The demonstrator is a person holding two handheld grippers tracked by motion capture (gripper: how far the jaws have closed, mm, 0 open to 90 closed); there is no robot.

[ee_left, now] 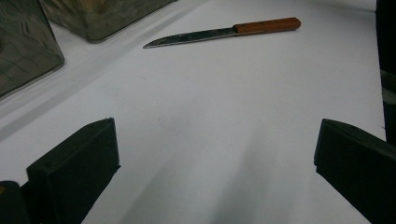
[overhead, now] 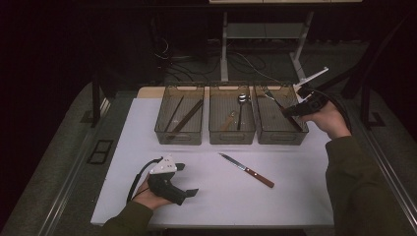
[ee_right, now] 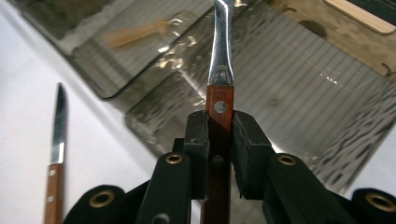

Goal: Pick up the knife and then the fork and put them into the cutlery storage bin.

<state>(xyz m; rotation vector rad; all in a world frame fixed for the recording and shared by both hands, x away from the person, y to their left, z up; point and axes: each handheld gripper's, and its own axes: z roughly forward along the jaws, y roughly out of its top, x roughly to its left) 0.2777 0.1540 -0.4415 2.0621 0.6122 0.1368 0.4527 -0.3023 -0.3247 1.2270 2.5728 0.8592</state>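
1. The fork (ee_right: 220, 70), with a wooden handle and a metal neck, is clamped by its handle between the jaws of the right gripper (ee_right: 219, 135) and held over the right-hand bin (overhead: 281, 120) near the desk's far right corner; in the right gripper view its tines are cut off by the top edge
2. In the high view the fork (overhead: 273, 98) reads only as a thin dark line with a faint glint at the tip, and the right gripper (overhead: 290, 111) covers its handle
3. The left gripper (overhead: 189, 179) rests near the desk's (overhead: 295, 196) front left edge, jaws standing wide apart with nothing between them but bare white surface
4. One knife (overhead: 247, 170) with a wooden handle lies flat near the middle of the desk, apart from both grippers
5. Three translucent bins stand in a row along the far edge: the middle bin (overhead: 231, 120) holds a metal spoon (overhead: 241, 105) and a pale wooden utensil (overhead: 228, 120) that is hard to make out; the left bin (overhead: 180, 120) holds what look like two dark sticks (overhead: 181, 114), too dim to identify
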